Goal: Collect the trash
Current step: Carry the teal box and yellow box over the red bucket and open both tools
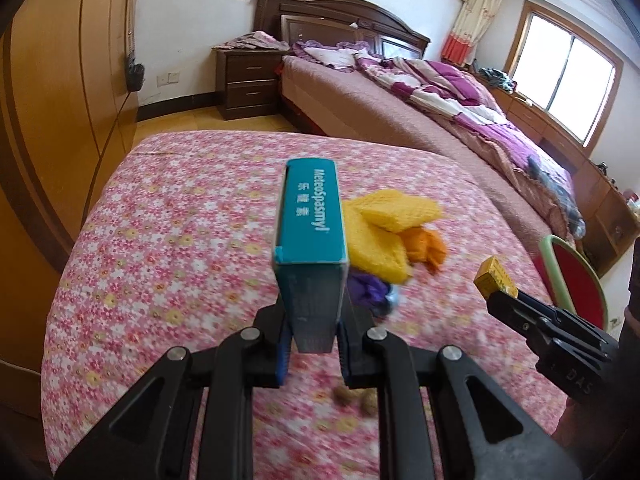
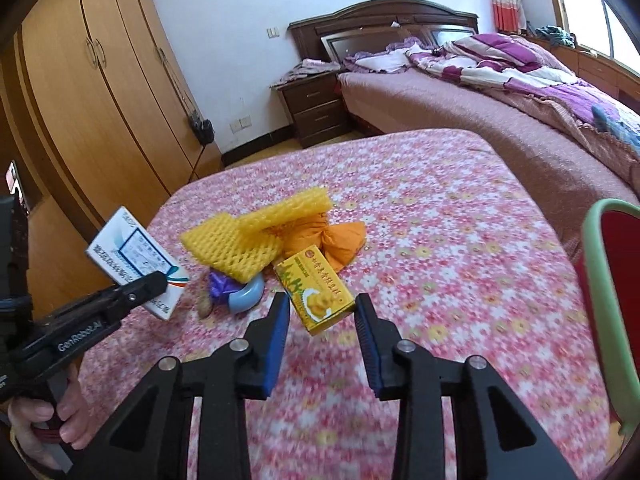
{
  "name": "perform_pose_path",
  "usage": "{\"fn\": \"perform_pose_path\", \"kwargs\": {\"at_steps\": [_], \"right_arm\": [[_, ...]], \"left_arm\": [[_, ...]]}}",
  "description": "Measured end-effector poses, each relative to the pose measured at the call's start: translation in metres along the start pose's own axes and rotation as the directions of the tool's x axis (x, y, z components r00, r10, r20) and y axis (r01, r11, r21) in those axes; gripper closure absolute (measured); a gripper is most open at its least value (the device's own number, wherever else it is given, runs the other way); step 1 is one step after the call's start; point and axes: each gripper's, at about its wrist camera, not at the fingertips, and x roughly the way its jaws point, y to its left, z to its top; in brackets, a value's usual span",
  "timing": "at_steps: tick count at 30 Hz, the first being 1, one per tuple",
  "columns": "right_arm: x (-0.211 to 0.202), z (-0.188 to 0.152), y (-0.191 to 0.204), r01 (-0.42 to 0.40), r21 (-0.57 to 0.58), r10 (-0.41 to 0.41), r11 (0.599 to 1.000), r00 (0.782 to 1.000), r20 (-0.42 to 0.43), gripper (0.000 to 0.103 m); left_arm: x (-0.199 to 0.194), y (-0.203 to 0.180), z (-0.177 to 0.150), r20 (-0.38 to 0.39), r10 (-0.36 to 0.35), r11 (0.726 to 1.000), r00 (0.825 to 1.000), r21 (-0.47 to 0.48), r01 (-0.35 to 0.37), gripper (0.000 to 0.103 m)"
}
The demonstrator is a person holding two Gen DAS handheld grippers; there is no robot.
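Left gripper (image 1: 314,312) tight on teal box (image 1: 310,216), its white side seen only from right wrist; right gripper (image 2: 322,302) tight on yellow box (image 2: 308,280), foam nets (image 2: 232,248) behind.

The desk (image 2: 460,240) wears a pink cloth sprinkled with small white and yellow flowers. On it lie bright yellow foam netting (image 2: 236,246), an orange bag (image 2: 340,240) and a purple scrap (image 2: 220,284) beside a pale blue ring (image 2: 250,292). One box (image 1: 310,216) is teal with white lettering; the other box (image 2: 316,294) is yellow with green print.
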Motion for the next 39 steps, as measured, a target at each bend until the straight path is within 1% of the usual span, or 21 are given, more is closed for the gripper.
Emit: {"fn": "perform_pose_path", "kwargs": {"at_steps": [8,12,15,22,25,31,33,35,37,39], "right_arm": [[-0.054,-0.011,-0.009,0.031,0.037,-0.034,0.999,0.997,0.067,0.067],[-0.083,-0.014,-0.021,0.058,0.057,-0.064,0.997,0.992,0.108,0.067],[-0.104,-0.016,-0.029,0.084,0.070,-0.093,0.994,0.986,0.140,0.067],[-0.144,-0.018,-0.057,0.154,0.106,-0.172,0.982,0.967,0.191,0.067],[-0.157,-0.020,-0.072,0.189,0.128,-0.212,0.974,0.957,0.200,0.067],[-0.175,-0.025,-0.105,0.247,0.184,-0.283,0.952,0.936,0.208,0.067],[-0.179,-0.026,-0.116,0.257,0.206,-0.298,0.944,0.932,0.208,0.067],[-0.184,-0.029,-0.128,0.265,0.230,-0.313,0.936,0.927,0.207,0.067],[-0.187,-0.033,-0.138,0.271,0.249,-0.324,0.930,0.923,0.206,0.067],[-0.190,-0.036,-0.148,0.276,0.266,-0.334,0.923,0.921,0.203,0.067]], "left_arm": [[-0.028,-0.035,-0.007,0.015,-0.063,0.996,0.998,0.062,0.062,0.085],[-0.042,-0.057,-0.010,0.018,-0.105,0.990,0.994,0.101,0.103,0.085],[-0.048,-0.072,-0.012,0.007,-0.141,0.983,0.990,0.123,0.139,0.085],[-0.054,-0.119,-0.015,-0.051,-0.229,0.955,0.972,0.182,0.234,0.085],[-0.053,-0.139,-0.016,-0.072,-0.252,0.943,0.965,0.206,0.262,0.085],[-0.050,-0.176,-0.014,-0.098,-0.275,0.921,0.956,0.258,0.291,0.085],[-0.048,-0.185,-0.013,-0.106,-0.284,0.913,0.953,0.273,0.303,0.085],[-0.047,-0.199,-0.013,-0.108,-0.297,0.899,0.949,0.303,0.316,0.085],[-0.045,-0.209,-0.013,-0.111,-0.299,0.890,0.948,0.324,0.319,0.085],[-0.041,-0.220,-0.012,-0.124,-0.308,0.882,0.943,0.333,0.332,0.085]]}}
